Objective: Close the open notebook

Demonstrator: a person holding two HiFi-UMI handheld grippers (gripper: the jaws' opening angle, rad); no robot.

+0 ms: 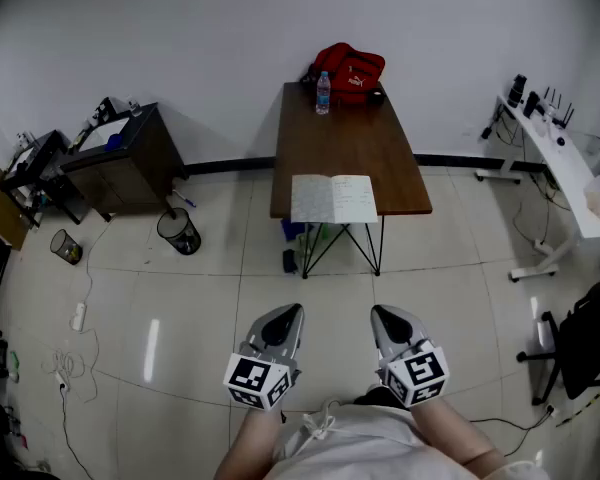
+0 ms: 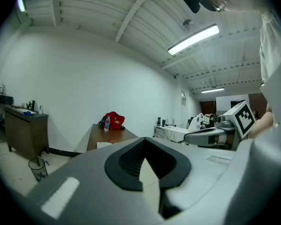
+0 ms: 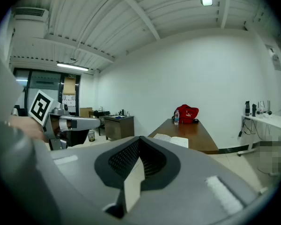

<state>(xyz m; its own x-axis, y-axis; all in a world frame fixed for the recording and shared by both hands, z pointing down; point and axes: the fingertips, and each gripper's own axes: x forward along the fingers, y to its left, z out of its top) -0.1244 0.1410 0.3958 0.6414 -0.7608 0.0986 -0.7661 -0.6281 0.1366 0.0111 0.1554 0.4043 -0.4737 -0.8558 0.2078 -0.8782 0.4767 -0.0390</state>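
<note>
Notebook (image 1: 333,198): lying open at the table's (image 1: 345,138) near edge, well apart from your grippers.
Left gripper (image 1: 294,313): you are holding its fingers closed, empty.
Right gripper (image 1: 378,314): fingers closed, empty.

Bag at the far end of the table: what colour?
The bag is red, clearest in the head view.

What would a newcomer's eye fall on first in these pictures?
The open notebook, white pages on the near end of the brown table, stands out first. A red bag and a water bottle sit at the table's far end, by the wall. Low in the head view, the left gripper and right gripper point toward the table, jaws together, empty.
</note>
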